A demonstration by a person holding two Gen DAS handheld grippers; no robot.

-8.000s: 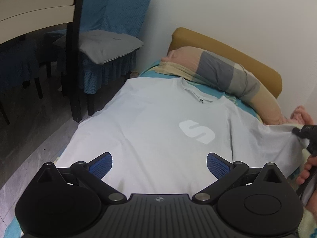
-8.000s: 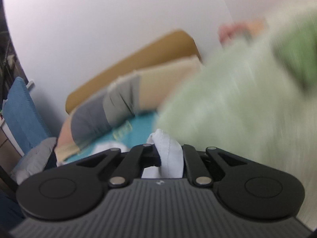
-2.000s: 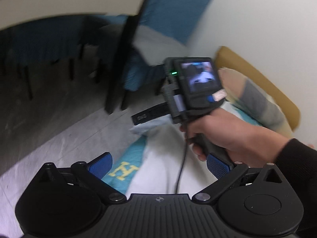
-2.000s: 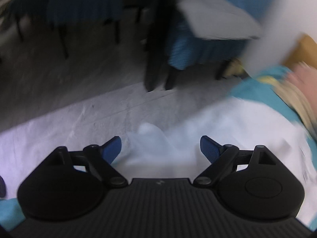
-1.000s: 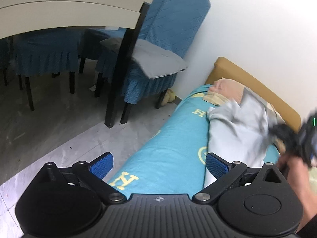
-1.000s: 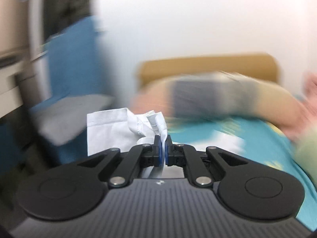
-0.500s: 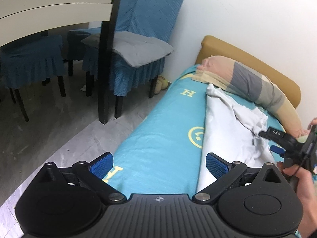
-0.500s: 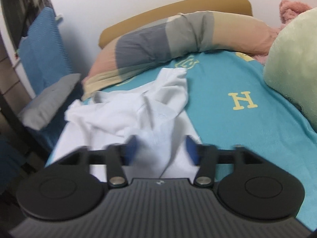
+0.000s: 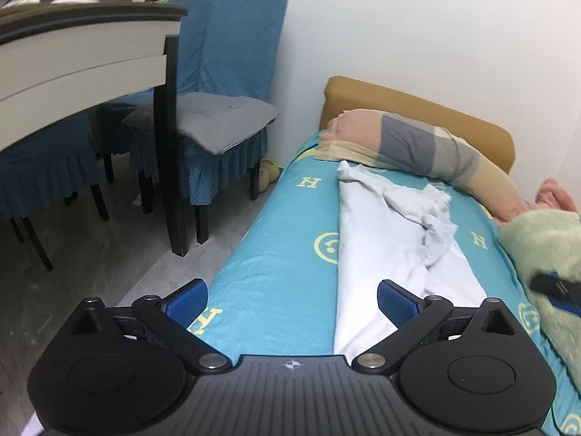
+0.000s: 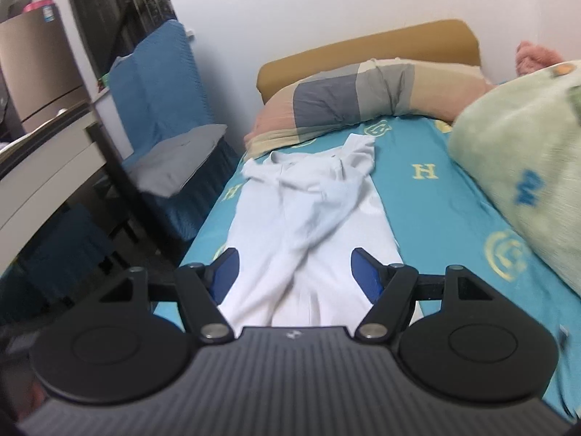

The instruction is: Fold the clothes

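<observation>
A white T-shirt (image 9: 392,247) lies folded lengthwise into a long strip on the teal bed sheet (image 9: 276,265), with a rumpled sleeve on top near the pillow. In the right wrist view the T-shirt (image 10: 308,218) runs from my fingers toward the pillow. My left gripper (image 9: 290,301) is open and empty above the bed's near left edge, beside the shirt. My right gripper (image 10: 294,269) is open and empty just above the shirt's near end. Its fingertips (image 9: 555,287) show at the right edge of the left wrist view.
A striped pillow (image 9: 417,149) and tan headboard (image 9: 399,94) lie at the far end. A green plush blanket (image 10: 526,167) sits on the bed's right side. Blue-covered chairs (image 9: 218,109) and a table (image 9: 83,58) stand on the floor to the left.
My right gripper has let go of the shirt sleeve, opened and drawn back toward the shirt's near end. The shirt now lies folded in a strip. The left gripper stayed open.
</observation>
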